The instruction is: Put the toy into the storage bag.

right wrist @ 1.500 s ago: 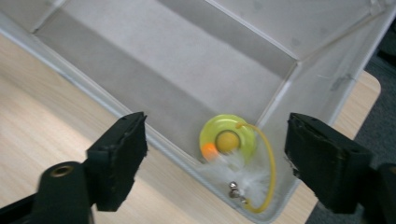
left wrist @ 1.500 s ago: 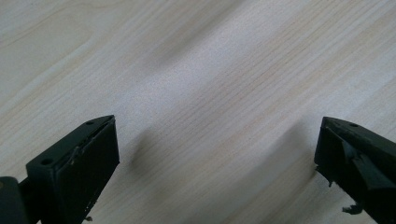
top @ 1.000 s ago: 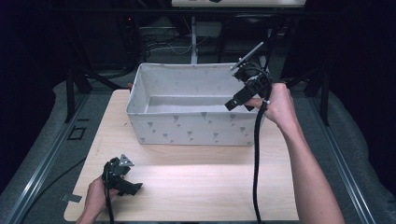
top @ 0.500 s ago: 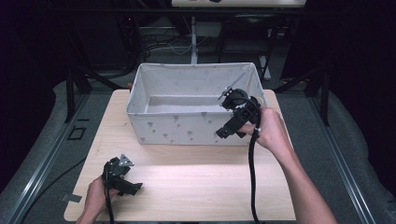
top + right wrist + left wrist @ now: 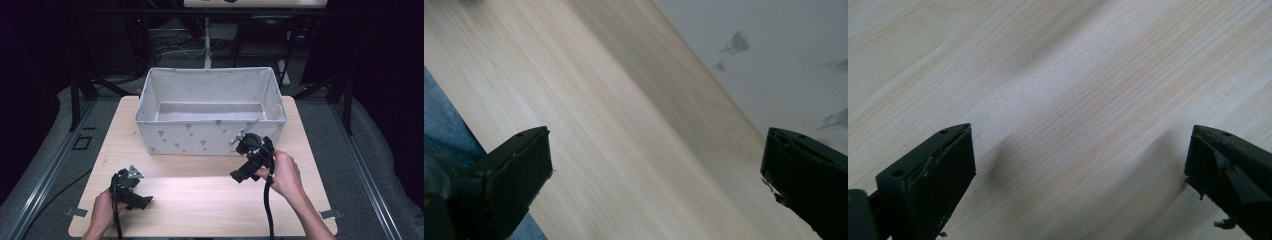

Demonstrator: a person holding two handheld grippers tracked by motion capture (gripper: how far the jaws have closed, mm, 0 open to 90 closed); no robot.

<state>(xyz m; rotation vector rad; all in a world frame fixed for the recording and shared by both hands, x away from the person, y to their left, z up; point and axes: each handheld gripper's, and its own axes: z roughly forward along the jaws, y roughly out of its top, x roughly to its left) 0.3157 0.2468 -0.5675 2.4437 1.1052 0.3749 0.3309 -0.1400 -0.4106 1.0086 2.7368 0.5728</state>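
Observation:
My left gripper [image 5: 144, 200] rests low on the wooden table [image 5: 200, 210] near its front left corner, held by a hand. In the left gripper view its jaws [image 5: 1081, 130] stand wide apart over bare wood, so it is open and empty. My right gripper [image 5: 239, 175] hovers just in front of the right part of a white fabric bin [image 5: 200, 140]. Its jaws have just been opening. In the right gripper view they [image 5: 657, 131] stand wide apart with nothing between them, over the table [image 5: 599, 110] and beside the bin's wall [image 5: 784, 55].
The bin has a grey print and takes up the far half of the table. A small pale yellow ring-like thing [image 5: 276, 110] lies inside at its right end. Black cables trail from both grippers. Dark floor and metal frames surround the table.
The right hand has come down from above the bin's right rim to the table in front of the bin. The left hand has stayed put.

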